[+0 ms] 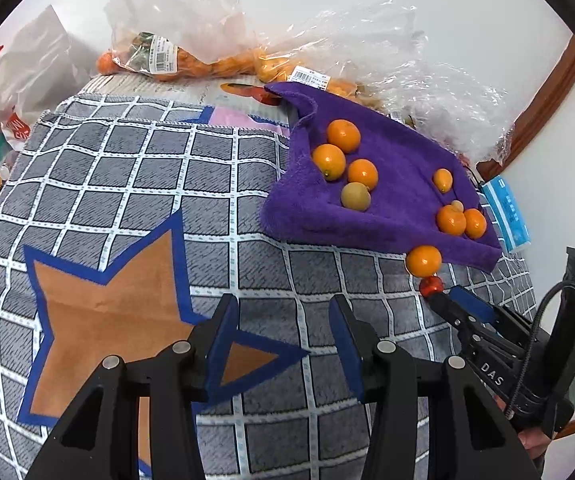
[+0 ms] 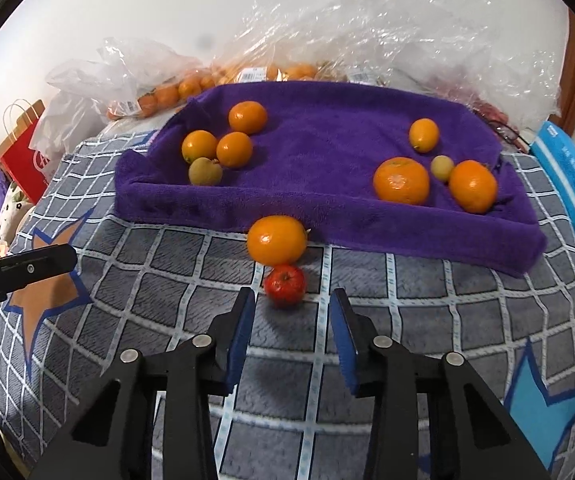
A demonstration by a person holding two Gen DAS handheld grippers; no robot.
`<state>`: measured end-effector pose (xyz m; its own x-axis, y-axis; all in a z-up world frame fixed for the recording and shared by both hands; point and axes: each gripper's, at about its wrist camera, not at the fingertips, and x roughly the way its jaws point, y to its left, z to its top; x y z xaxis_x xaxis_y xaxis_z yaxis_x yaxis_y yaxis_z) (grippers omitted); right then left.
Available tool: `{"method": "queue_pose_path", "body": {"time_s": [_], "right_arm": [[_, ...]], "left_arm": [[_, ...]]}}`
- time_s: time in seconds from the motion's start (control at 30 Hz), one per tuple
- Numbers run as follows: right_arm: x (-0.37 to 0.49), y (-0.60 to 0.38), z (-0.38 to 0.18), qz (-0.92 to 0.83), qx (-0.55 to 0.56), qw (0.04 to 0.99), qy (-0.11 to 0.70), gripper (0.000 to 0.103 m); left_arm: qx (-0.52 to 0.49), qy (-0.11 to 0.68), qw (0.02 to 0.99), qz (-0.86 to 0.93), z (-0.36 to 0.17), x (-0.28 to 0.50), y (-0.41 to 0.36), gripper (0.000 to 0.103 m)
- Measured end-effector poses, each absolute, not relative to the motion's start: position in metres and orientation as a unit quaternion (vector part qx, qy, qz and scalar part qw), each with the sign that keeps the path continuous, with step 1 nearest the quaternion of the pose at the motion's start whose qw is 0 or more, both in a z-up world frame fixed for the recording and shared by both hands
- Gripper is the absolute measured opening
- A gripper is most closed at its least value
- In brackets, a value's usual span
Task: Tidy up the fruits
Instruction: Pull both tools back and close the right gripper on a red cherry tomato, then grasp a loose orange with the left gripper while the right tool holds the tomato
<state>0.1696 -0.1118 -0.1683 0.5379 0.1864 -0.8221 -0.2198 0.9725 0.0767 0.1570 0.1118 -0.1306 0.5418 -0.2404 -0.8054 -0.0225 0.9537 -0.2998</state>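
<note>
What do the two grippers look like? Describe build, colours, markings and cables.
Both the left gripper and the right gripper have black angular fingers with blue pads and silver pivot pins. Seen from the left wrist, the right gripper's body carries white lettering "DAS" and a black cable.

Both fisheye views are bright and evenly lit, soft diffuse light from above, only faint short shadows under the red fruit and the orange at frame center. Strong barrel distortion bends the checked blanket grid toward the edges, with black vignette in all corners. Specular glare on the clear plastic bags upper right; slight softness, no motion blur.
</note>
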Motion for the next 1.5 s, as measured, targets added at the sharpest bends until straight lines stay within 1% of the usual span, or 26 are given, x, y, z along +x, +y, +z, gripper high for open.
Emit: {"method": "queue_pose_path", "body": {"time_s": [0.23, 0.3, 0.6, 0.93, 1.33, 1.43, 1.5], "right_arm": [[0.179, -0.108, -0.178, 0.122, -0.026, 0.875, 0.467, 0.03], [0.178, -0.108, -0.178, 0.124, -0.03, 0.876, 0.465, 0.025], [0.167, -0.132, -0.166, 0.127, -0.014, 0.883, 0.452, 0.025], [0.15, -0.208, -0.156, 0.075, 0.015, 0.894, 0.441, 0.025], [0.145, -0.239, -0.16, 0.064, 0.041, 0.896, 0.437, 0.025], [0.144, -0.24, -0.161, 0.066, 0.044, 0.896, 0.436, 0.025], [0.143, -0.242, -0.161, 0.066, 0.046, 0.897, 0.435, 0.025]], "left_arm": [[-0.139, 0.482, 0.862, -0.066, -0.138, 0.168, 0.112, 0.045], [-0.137, 0.485, 0.861, -0.065, -0.139, 0.17, 0.11, 0.045], [-0.12, 0.489, 0.861, -0.072, -0.134, 0.171, 0.082, 0.045], [-0.091, 0.499, 0.858, -0.086, -0.147, 0.175, 0.019, 0.045], [-0.051, 0.489, 0.869, -0.055, -0.151, 0.174, -0.004, 0.045], [-0.059, 0.497, 0.864, -0.052, -0.151, 0.178, -0.006, 0.052], [-0.059, 0.497, 0.864, -0.052, -0.151, 0.179, -0.009, 0.052]]}}
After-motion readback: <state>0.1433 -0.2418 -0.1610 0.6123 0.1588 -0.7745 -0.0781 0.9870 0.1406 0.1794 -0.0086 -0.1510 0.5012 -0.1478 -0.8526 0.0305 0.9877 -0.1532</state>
